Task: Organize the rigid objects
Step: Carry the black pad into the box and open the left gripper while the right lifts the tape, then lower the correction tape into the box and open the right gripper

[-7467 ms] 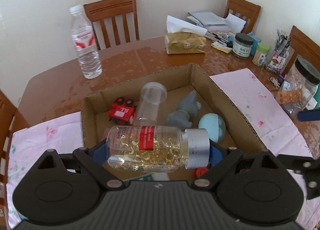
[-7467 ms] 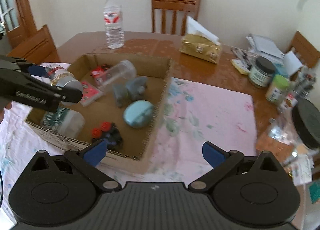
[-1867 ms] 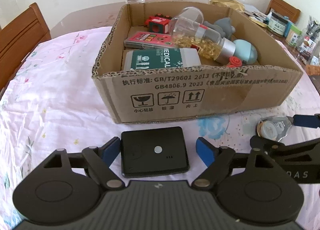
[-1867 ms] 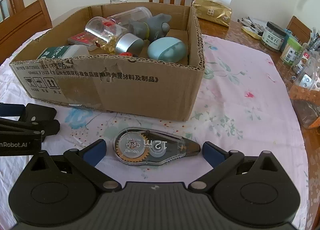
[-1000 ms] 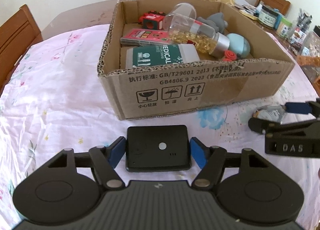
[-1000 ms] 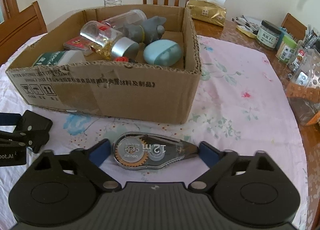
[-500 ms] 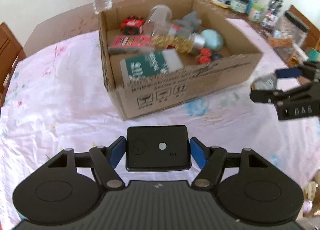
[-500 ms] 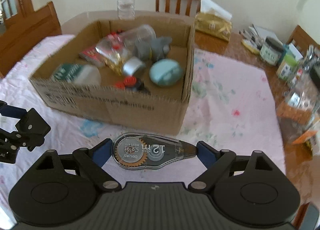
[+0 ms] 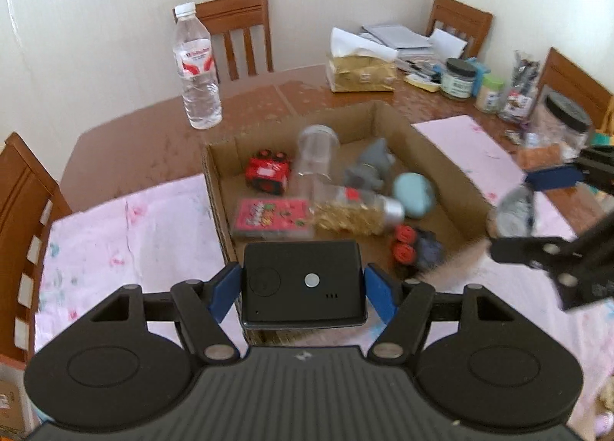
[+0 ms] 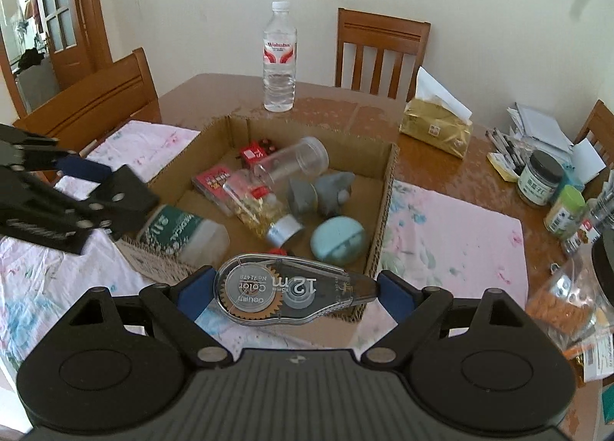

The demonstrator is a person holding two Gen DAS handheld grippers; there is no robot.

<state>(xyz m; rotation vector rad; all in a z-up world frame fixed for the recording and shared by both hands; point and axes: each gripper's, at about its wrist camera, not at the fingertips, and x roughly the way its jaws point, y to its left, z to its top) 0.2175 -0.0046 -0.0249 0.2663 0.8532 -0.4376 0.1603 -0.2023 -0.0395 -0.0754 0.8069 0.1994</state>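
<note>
My left gripper is shut on a flat black device, held in the air above the near edge of the open cardboard box. The blue pads of my right gripper press on both ends of a clear correction tape dispenser, lifted over the box's near wall. Inside the box lie a capsule bottle, an empty clear jar, a grey toy, a pale blue case, a red toy car, a pink packet and a green-labelled bottle.
The box stands on a pink floral cloth over a brown table. A water bottle rises behind the box, a tissue pack at back right. Jars and pens crowd the right edge. Wooden chairs ring the table.
Both grippers have risen from the cloth with their objects, from in front of the box to above its near edge. The box's inside now shows from above.
</note>
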